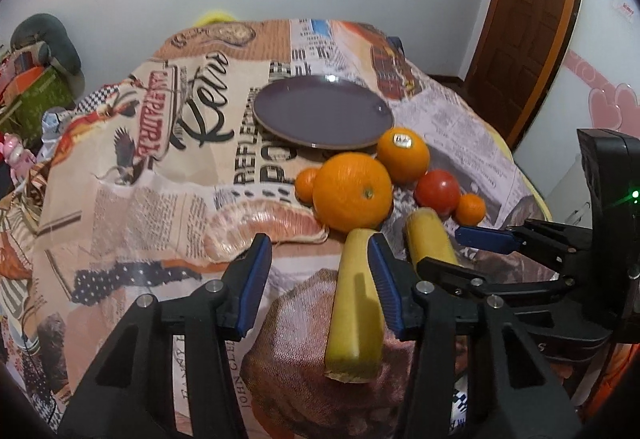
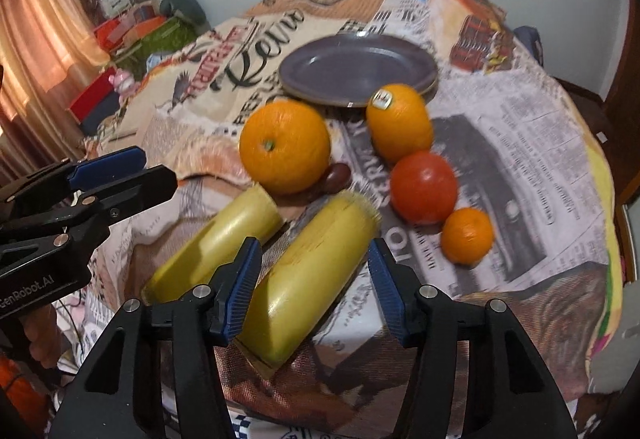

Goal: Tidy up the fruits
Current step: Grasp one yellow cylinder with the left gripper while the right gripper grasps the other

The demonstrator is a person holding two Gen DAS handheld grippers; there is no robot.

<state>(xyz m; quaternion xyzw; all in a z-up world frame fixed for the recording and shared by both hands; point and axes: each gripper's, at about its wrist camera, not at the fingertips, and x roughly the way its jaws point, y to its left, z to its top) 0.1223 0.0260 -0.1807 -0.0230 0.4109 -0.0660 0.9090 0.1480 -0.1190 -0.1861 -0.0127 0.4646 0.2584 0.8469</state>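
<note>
I have both grippers low over the two yellow corn-like cobs lying side by side on the printed tablecloth (image 1: 132,175); the left gripper (image 1: 316,279) stands spread, its right pad just beside the left cob (image 1: 354,303); the right gripper (image 2: 314,279) is spread astride the right cob (image 2: 308,279), pads not yet pressing; I should centre each cob before pinching, then carry them to the purple plate (image 1: 322,113) behind the oranges.

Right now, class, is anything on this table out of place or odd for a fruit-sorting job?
Yes. The purple plate is bare, while all the fruit lies loose on the cloth beside it. A small dark brown thing is tucked beside the big orange; what it is cannot be told.
</note>
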